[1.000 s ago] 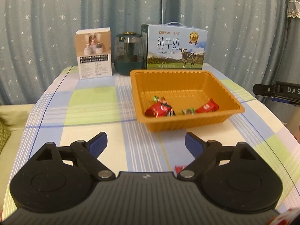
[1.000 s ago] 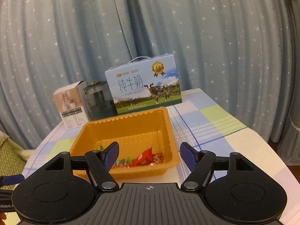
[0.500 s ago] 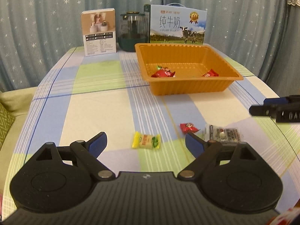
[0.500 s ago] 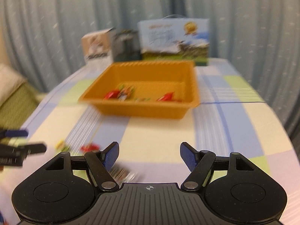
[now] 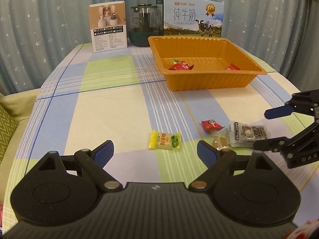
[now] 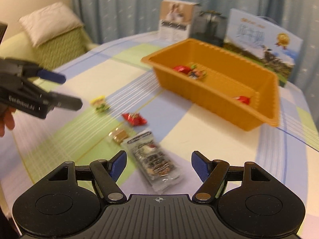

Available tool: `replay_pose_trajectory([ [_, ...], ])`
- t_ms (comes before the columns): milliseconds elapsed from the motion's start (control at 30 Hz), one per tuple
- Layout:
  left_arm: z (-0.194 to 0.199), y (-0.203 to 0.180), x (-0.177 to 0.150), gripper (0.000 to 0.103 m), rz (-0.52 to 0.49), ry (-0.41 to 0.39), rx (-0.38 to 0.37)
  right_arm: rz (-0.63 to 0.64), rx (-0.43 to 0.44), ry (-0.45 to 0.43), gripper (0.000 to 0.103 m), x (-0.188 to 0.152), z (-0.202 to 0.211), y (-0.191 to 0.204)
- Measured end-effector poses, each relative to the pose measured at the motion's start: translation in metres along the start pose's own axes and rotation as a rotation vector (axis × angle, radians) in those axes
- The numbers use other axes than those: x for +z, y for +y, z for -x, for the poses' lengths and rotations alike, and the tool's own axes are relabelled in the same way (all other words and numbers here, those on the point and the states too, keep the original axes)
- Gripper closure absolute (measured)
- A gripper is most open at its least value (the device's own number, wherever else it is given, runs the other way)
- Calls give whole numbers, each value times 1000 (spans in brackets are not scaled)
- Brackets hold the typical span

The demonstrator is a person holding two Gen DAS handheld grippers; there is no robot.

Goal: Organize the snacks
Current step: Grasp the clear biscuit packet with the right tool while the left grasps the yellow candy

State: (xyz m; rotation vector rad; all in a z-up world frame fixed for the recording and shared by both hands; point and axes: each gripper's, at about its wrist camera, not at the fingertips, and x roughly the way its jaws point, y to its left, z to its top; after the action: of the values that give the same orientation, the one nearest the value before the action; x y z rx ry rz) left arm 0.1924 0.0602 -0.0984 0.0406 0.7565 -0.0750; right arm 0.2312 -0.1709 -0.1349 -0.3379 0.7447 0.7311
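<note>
On the checked desk [image 5: 111, 107], our left claw [image 5: 154, 151] hangs wide apart and empty just short of the yellow candy [image 5: 165, 140], a light, crinkly twist-wrap we judge best pinched across its firm middle. Next lie the red candy [image 5: 211, 125] and a small brown sweet [image 5: 220, 143], then the clear snack packet [image 5: 248, 133], flat, slick and floppy, likely best taken by its long edges. Our right claw [image 6: 158, 166], equally wide and empty, frames that packet, though blur leaves contact uncertain. Beyond waits the orange tray [image 5: 209, 82], a few candies already inside.
</note>
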Motion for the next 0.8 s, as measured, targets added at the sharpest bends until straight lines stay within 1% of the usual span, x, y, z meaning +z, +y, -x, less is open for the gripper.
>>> replay_pose_trajectory([
  [100, -2, 0, -2, 14, 3, -2, -8, 14, 1, 22, 32, -1, -9, -2],
  [300, -6, -3, 0, 14, 1, 6, -30, 1, 15, 23, 32, 3, -16, -3],
  [333, -6, -3, 0, 14, -2, 10, -29, -4, 15, 25, 34, 3, -17, -4],
  [433, -6, -4, 1, 14, 6, 18, -41, -16, 15, 43, 49, 2, -19, -4],
  [500, -7, -4, 1, 14, 14, 25, -49, -33, 13, 40, 52, 1, -18, -4],
  [533, -7, -5, 1, 14, 16, 26, -52, -40, 15, 40, 57, 1, -18, -4],
  [600, -7, -6, 2, 14, 18, 28, -59, -52, 14, 41, 63, 1, -16, -1],
  [700, -6, -9, 2, 14, 22, 25, -71, -74, 3, 52, 64, 1, -13, 5],
  [800, -7, -10, 2, 14, 32, 21, -79, -122, -24, 42, 65, 2, -8, 8],
])
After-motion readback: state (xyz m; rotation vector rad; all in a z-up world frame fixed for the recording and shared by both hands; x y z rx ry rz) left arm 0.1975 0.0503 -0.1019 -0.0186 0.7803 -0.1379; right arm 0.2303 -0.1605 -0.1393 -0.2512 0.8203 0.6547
